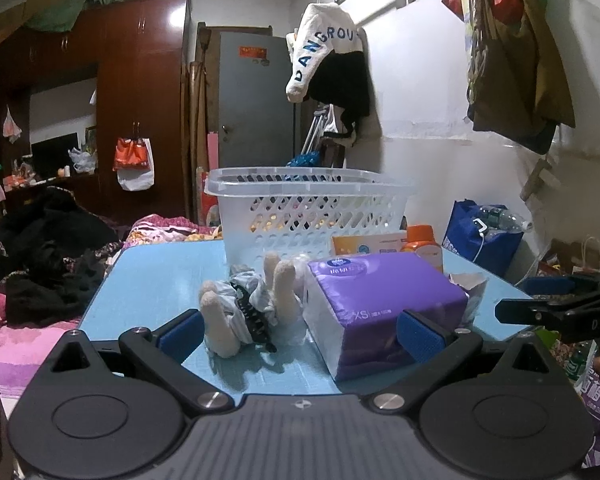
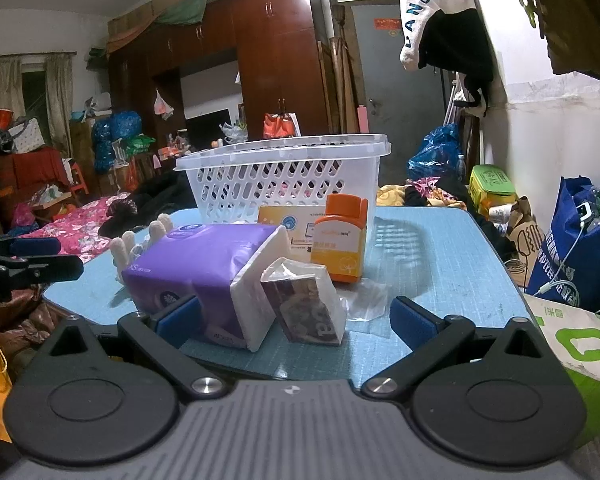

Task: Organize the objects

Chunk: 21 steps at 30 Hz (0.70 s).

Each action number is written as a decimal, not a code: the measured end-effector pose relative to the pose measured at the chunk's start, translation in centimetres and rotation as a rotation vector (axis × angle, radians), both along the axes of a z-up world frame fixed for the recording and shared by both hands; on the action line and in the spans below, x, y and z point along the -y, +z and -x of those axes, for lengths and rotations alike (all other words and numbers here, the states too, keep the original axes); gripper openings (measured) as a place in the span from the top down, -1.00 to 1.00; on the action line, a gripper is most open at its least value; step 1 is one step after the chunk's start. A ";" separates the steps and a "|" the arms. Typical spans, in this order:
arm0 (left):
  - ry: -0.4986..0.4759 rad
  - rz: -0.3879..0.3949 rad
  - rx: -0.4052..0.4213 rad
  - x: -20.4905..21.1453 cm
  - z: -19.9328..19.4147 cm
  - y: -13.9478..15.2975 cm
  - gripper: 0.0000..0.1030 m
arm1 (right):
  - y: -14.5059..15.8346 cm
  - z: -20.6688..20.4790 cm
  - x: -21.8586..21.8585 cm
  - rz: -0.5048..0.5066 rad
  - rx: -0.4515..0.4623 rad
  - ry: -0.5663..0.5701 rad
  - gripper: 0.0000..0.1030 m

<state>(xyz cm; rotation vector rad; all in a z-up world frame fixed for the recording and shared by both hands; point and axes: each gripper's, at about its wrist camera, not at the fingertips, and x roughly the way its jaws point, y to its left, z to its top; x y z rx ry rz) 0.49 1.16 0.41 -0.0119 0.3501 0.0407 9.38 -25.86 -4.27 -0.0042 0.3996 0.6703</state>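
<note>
Left wrist view: the left claw [image 1: 300, 334] is wide open, holding nothing, near the soft doll [image 1: 246, 308]. The right claw [image 2: 296, 320] is wide open too, near the purple tissue pack [image 2: 198, 268].

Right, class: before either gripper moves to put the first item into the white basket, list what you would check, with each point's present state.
1. Left gripper open, holding nothing: ok.
2. Right gripper open, holding nothing: ok.
3. White basket upright on the blue table: ok.
4. Basket empty inside: cannot tell.
5. Purple tissue pack within the left gripper's approach: ok.
6. Orange bottle standing upright: ok.
</note>
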 end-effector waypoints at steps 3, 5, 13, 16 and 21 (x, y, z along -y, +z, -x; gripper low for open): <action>0.000 -0.006 0.012 0.0 0.1 0.1 -1.00 | 0.0 0.0 0.0 0.000 -0.001 0.000 -1.00; 0.005 -0.029 0.023 0.3 0.1 0.0 -1.00 | 0.0 0.0 0.0 -0.002 0.003 0.002 -1.00; 0.006 -0.065 0.093 0.2 0.2 0.3 -1.00 | 0.0 0.5 1.2 -0.067 0.168 -0.041 -1.00; -0.005 -0.079 0.137 0.3 0.6 0.3 -1.00 | 0.0 -0.4 2.3 -0.149 0.094 0.056 -1.00; -0.094 -0.076 0.117 0.5 0.0 -0.6 -0.98 | -0.1 0.8 1.2 -0.117 0.132 0.170 -1.00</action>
